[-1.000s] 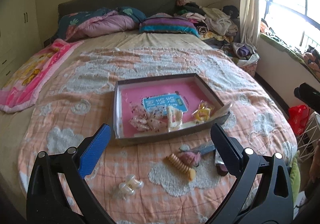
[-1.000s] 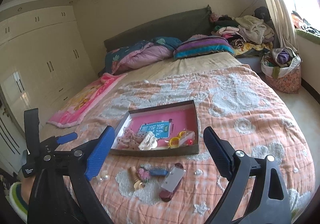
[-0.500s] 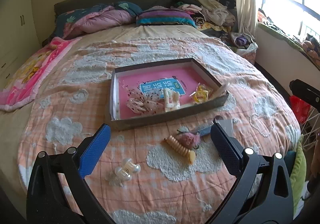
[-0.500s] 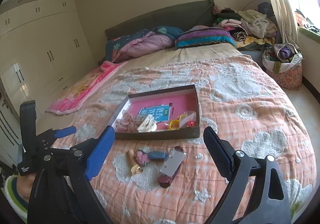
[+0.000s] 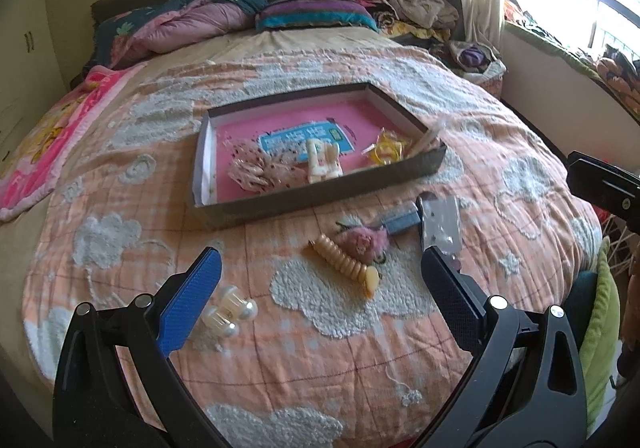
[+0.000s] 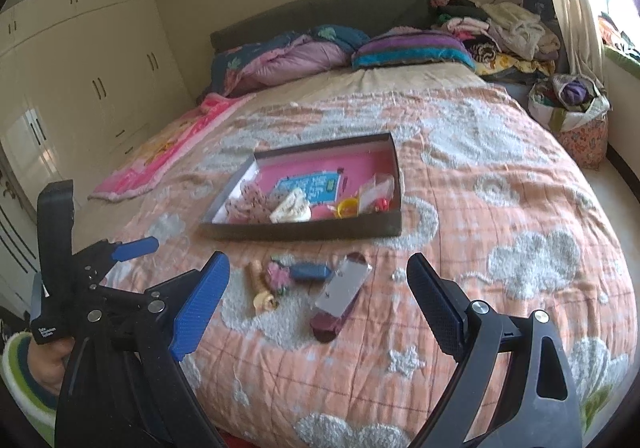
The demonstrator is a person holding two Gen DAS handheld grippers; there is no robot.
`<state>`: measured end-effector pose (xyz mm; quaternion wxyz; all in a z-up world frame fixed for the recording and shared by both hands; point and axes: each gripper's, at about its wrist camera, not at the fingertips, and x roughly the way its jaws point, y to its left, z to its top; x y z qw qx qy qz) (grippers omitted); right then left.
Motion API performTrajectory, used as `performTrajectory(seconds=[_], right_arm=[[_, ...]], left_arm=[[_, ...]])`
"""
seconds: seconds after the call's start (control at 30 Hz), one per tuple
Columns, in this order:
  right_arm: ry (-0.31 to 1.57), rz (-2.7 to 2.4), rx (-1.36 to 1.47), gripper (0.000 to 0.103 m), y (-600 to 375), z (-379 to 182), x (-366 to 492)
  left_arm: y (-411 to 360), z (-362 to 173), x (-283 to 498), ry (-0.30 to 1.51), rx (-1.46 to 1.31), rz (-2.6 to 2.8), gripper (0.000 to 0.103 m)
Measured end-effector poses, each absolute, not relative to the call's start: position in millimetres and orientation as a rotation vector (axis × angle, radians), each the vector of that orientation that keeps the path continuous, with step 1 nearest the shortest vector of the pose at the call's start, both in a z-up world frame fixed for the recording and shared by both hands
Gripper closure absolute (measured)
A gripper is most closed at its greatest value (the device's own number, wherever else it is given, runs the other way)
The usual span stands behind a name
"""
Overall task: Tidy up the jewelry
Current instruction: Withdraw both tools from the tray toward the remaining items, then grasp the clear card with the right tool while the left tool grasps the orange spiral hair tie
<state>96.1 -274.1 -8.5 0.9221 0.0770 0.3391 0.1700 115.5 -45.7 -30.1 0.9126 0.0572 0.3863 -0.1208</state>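
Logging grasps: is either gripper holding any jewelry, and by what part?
Nothing is held: left gripper and right gripper are both open above the bedspread.

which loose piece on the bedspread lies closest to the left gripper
The pearl clip, right beside the blue pad of the left gripper; the other loose pieces lie farther off.

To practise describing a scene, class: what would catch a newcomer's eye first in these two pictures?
First, the shallow box with a pink floor, lying mid-bed on the peach cloud-patterned quilt and holding a few trinkets. Next, the loose pieces on the quilt before it: a ribbed beige hair clip, a pink flower clip and a pearl piece. Framing it all, the open left gripper and right gripper.
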Motion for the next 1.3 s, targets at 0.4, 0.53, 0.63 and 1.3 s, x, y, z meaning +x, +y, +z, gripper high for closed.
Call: performTrajectory(seconds=[0.4, 0.53, 0.63, 1.3], right_arm=[[0.884, 0.353, 0.228, 0.029, -276, -73, 128], [0.939, 0.354, 0.248, 0.039, -272, -93, 143], [0.976, 0.358, 0.264, 0.049, -266, -106, 158], [0.869, 0.346, 0.301, 0.093, -291, -78, 133]], left_arm=[[-58, -72, 126, 0.897, 0.111, -0.296, 0.01], [-65, -83, 129, 0.914, 0.129, -0.311, 0.01], [-68, -91, 134, 0.933, 0.127, -0.317, 0.01], [-84, -124, 166, 0.991, 0.148, -0.346, 0.078]])
